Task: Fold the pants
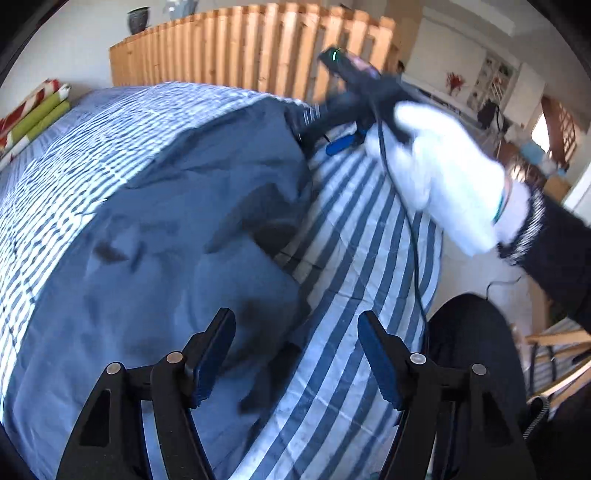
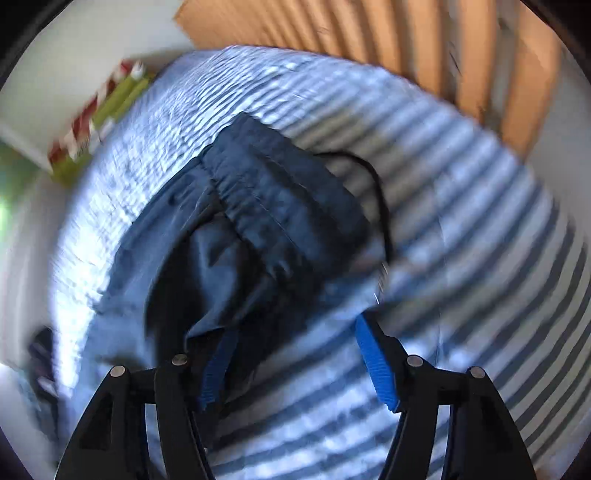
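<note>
Lying on bed: dark blue pants, crumpled
Left gripper: fingers spread, empty
Right gripper: fingers spread, cloth beside left finger, not pinched

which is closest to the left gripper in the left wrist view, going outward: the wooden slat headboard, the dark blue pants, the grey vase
From the left gripper, jaws open and empty:
1. dark blue pants, just ahead, lying on the striped bedding.
2. wooden slat headboard, at the bed's far end.
3. grey vase, beyond the headboard, upper left.

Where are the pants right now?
In the left wrist view, the dark blue pants lie crumpled on the striped bedspread, left of centre, before the wooden headboard.
</note>
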Demonstrator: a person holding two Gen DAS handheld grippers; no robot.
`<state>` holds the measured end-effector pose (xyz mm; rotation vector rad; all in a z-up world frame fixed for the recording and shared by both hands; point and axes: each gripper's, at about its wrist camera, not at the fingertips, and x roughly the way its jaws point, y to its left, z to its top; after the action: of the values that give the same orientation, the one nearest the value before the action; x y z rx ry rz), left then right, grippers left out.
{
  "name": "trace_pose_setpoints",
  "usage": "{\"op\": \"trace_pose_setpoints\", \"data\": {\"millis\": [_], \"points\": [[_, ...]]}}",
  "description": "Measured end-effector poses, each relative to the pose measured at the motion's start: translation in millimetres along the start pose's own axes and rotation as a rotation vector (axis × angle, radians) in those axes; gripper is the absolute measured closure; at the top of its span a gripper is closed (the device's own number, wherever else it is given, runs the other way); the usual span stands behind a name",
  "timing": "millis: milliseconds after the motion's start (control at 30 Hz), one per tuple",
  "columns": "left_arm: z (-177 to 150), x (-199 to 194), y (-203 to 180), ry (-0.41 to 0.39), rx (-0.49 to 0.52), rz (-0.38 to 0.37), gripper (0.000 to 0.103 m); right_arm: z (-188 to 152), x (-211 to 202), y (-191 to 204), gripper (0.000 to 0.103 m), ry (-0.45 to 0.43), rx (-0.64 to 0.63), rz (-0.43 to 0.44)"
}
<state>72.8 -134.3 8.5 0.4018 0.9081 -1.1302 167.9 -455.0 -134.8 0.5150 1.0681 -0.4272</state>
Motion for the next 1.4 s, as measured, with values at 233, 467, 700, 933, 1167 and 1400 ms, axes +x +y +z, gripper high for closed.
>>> {"op": "trace_pose_setpoints", "data": {"millis": [233, 467, 700, 933, 1167, 1400], "points": [[73, -24, 75, 0.014, -0.007, 0.095, 0.031, -5, -29, -31, 0.041, -0.037, 0.030, 0.157], [180, 42, 130, 0.014, 0.048, 0.227, 0.031, 49, -57, -53, 0.041, -0.162, 0.060, 0.084], [171, 117, 114, 0.068, 0.096, 0.168, 0.031, 151, 1, 18, 0.042, 0.047, -0.275, 0.036], [139, 141, 121, 0.090, 0.089, 0.156, 0.031, 155, 69, 47, 0.046, 0.281, -0.352, 0.074], [132, 136, 136, 0.068, 0.080, 0.177, 0.031, 135, 28, 54, 0.092, 0.130, -0.363, 0.017], [129, 148, 160, 0.077, 0.004, 0.163, 0.031, 150, 31, 34, 0.103, 0.058, -0.267, -0.147]]}}
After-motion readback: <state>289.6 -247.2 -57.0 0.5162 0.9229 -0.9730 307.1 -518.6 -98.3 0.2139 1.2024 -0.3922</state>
